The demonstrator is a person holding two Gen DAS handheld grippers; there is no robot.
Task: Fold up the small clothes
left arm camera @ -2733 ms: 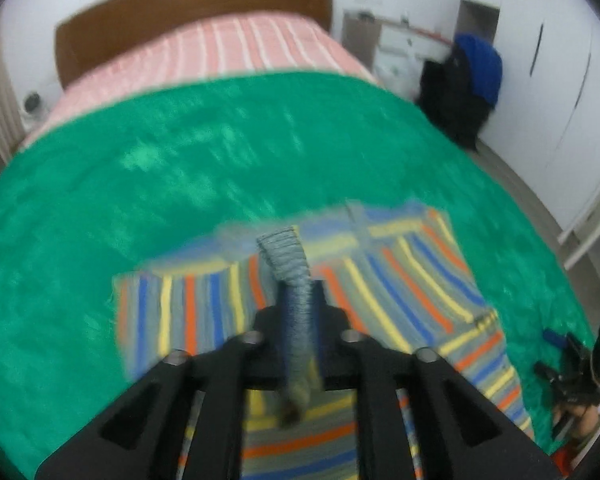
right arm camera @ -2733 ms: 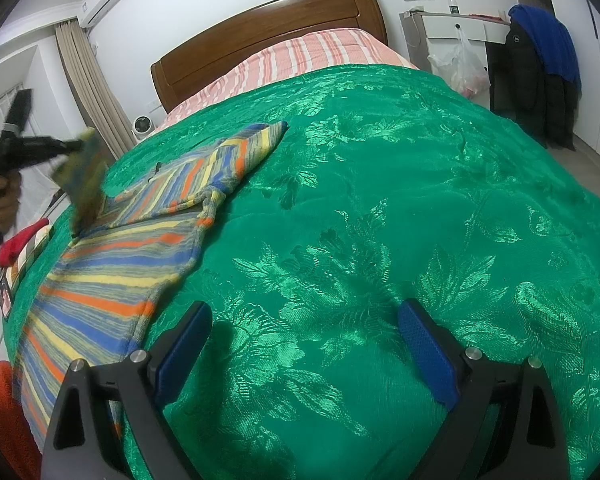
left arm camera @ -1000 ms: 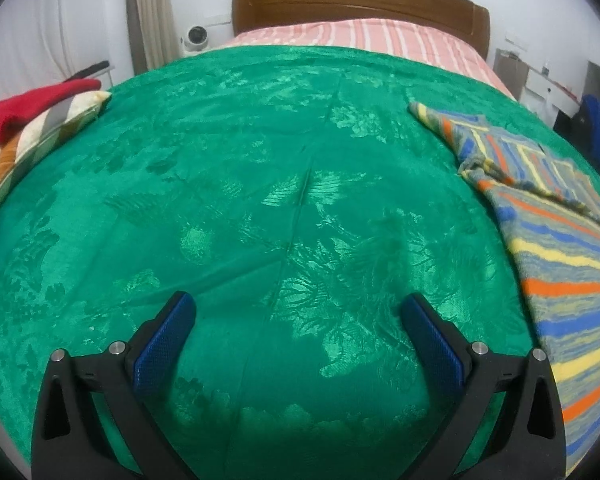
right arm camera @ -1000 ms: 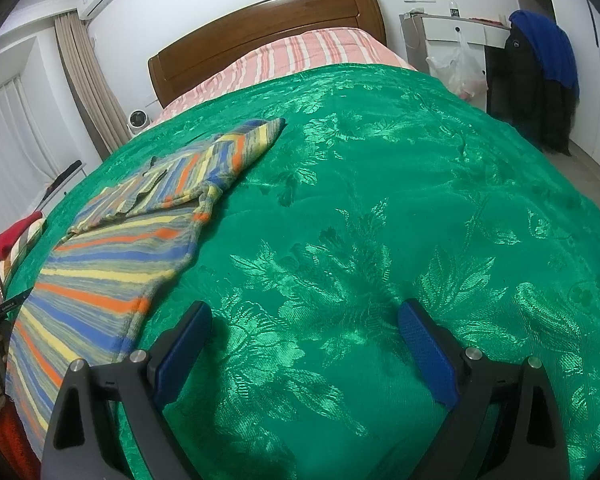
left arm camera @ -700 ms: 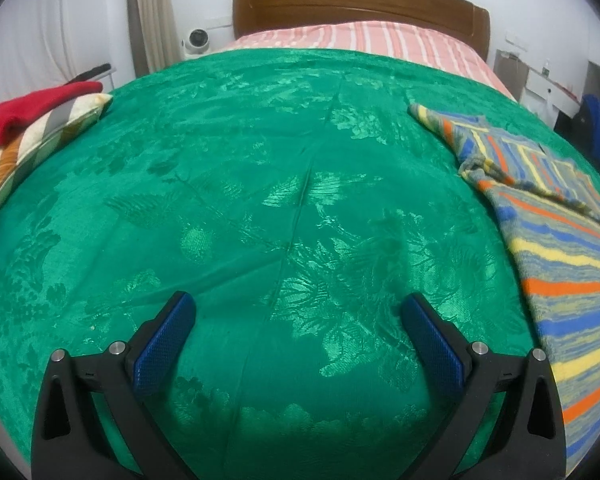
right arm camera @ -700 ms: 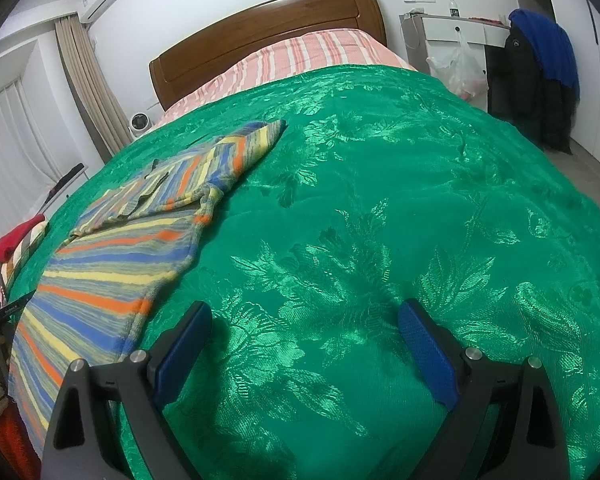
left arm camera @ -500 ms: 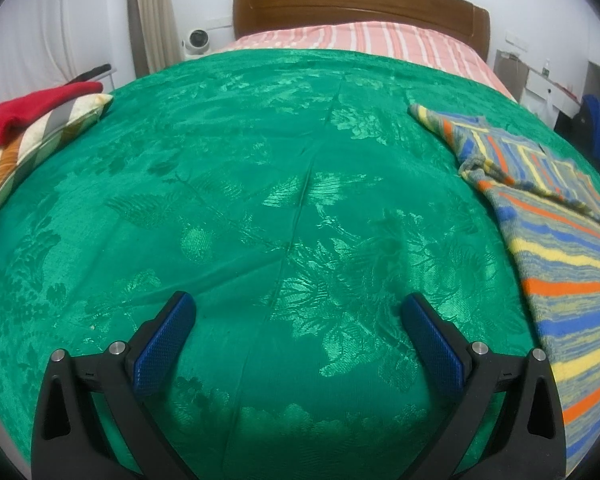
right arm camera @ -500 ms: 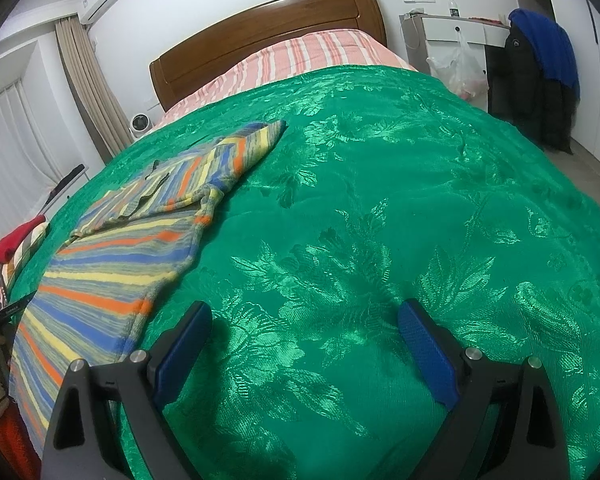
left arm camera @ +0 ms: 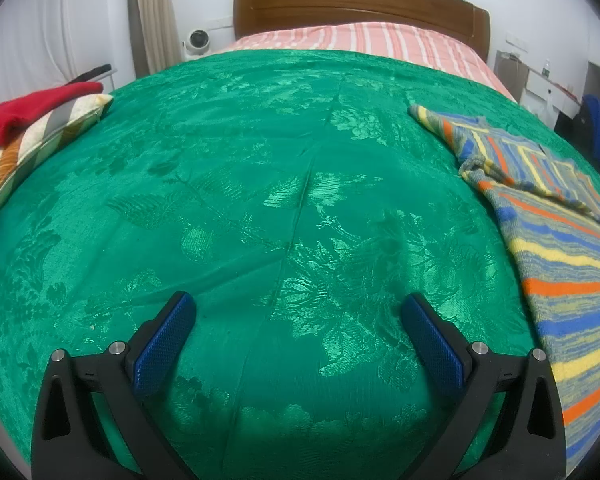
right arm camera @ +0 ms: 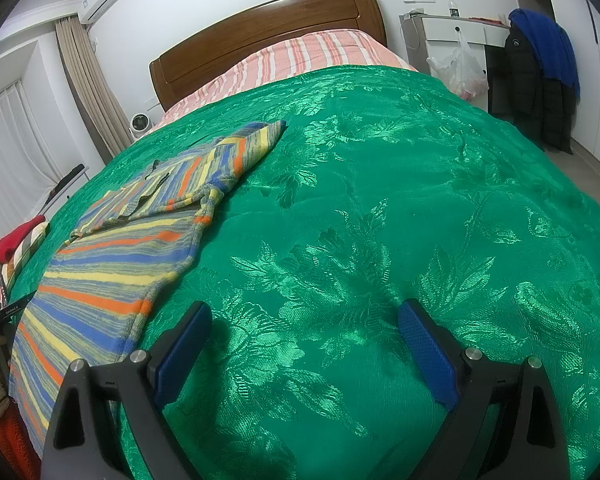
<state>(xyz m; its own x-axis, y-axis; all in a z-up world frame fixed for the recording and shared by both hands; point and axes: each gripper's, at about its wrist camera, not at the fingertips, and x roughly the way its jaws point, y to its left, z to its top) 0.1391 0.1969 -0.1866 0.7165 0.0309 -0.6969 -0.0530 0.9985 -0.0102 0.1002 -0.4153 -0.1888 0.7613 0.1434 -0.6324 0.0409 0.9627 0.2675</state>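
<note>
A small striped knit sweater (left arm camera: 556, 248) in blue, yellow, orange and grey lies flat on the green bedspread (left arm camera: 259, 200), at the right edge of the left wrist view. In the right wrist view the same sweater (right arm camera: 139, 248) lies at the left, one sleeve folded across its chest. My left gripper (left arm camera: 297, 332) is open over bare bedspread, left of the sweater, holding nothing. My right gripper (right arm camera: 306, 340) is open too, over bare bedspread (right arm camera: 380, 220) just right of the sweater's hem.
A striped pillow (left arm camera: 39, 136) with a red cloth (left arm camera: 31, 108) on it sits at the bed's left edge. The wooden headboard (left arm camera: 360, 8) and pink striped sheet (left arm camera: 372, 40) are at the far end. A chair with dark and blue jackets (right arm camera: 540, 72) stands right of the bed.
About 2.7 s ago my left gripper was shut on a sweater sleeve above the garment; it has let go and swung left. Over the last second nothing has moved.
</note>
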